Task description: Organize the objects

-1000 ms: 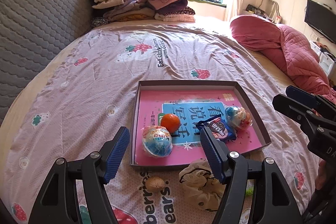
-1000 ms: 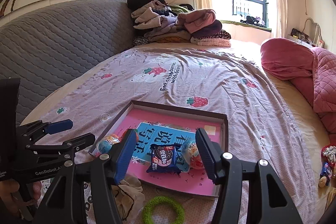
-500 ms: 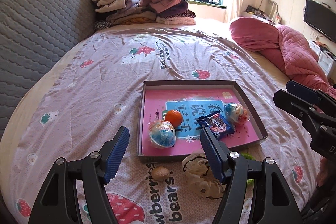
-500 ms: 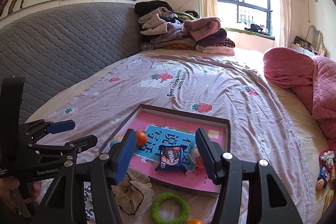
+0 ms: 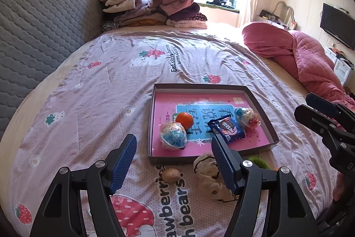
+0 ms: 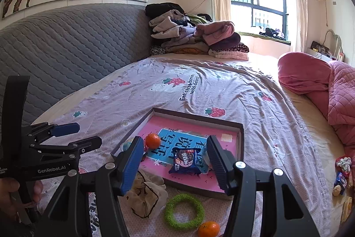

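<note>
Shallow cardboard tray (image 5: 261, 112) with pink printed liner lies flat on the bed (image 5: 88, 103), on the strawberry-print cover. Contents: one tangerine (image 5: 185, 119) left of centre; a blue-topped capsule toy ball (image 5: 173, 135) at the near left corner, touching or just beside the tangerine; a dark blue cookie packet (image 5: 228, 128) centre right; a second, multicoloured capsule ball (image 5: 246, 117) just right of the packet.

Outside the tray, along its near wall: a walnut (image 5: 170, 175), a beige scrunchie (image 5: 210, 174) with dark edging, a green fuzzy ring (image 6: 184, 210), and a second tangerine (image 6: 208, 229) nearest the camera, right of the ring. All lie on the cover, apart from one another except scrunchie and ring, which sit close.

Left gripper (image 5: 173, 163): jaws spread wide, nothing between the blue pads, held above the cover just short of the tray's near left corner. Right gripper (image 6: 174, 164): jaws spread, empty, above the tray's near edge; the cookie packet shows between the fingers but beyond them, not touched.

Background: grey quilted headboard (image 6: 66, 48), pile of folded clothes (image 6: 195, 37), pink quilt (image 5: 310, 63).
</note>
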{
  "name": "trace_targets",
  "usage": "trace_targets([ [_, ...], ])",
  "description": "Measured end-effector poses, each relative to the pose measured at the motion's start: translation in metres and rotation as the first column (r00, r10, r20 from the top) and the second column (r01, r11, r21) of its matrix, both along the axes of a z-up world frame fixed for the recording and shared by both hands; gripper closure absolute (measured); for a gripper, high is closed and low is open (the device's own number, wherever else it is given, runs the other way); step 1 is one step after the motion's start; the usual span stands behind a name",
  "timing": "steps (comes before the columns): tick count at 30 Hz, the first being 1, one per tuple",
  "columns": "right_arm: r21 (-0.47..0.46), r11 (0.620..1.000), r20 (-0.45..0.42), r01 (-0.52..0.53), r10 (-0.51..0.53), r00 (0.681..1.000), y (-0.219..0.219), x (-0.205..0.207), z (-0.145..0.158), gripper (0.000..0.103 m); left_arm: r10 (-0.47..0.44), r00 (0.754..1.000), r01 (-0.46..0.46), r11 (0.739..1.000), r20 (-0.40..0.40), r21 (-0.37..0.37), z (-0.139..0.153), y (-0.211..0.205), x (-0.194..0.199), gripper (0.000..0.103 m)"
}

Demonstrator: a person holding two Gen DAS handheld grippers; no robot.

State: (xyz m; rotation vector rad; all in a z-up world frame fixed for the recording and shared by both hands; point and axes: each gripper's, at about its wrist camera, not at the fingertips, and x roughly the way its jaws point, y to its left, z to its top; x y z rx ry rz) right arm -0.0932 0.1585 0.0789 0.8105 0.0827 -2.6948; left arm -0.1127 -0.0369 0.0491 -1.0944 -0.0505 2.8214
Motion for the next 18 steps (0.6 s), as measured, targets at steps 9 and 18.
trace_targets([
  [9,0.015,1.000,0.012,-0.021,0.021,1.000,-0.006,0.012,-0.007,0.045,-0.002,1.000,0.002,1.000,0.009,-0.005,-0.006,-0.003,0.009,0.031],
  [18,0.025,0.999,0.019,-0.039,0.039,0.999,-0.011,0.021,-0.013,0.044,-0.003,1.000,0.003,1.000,0.020,-0.004,-0.012,-0.007,0.015,0.031],
])
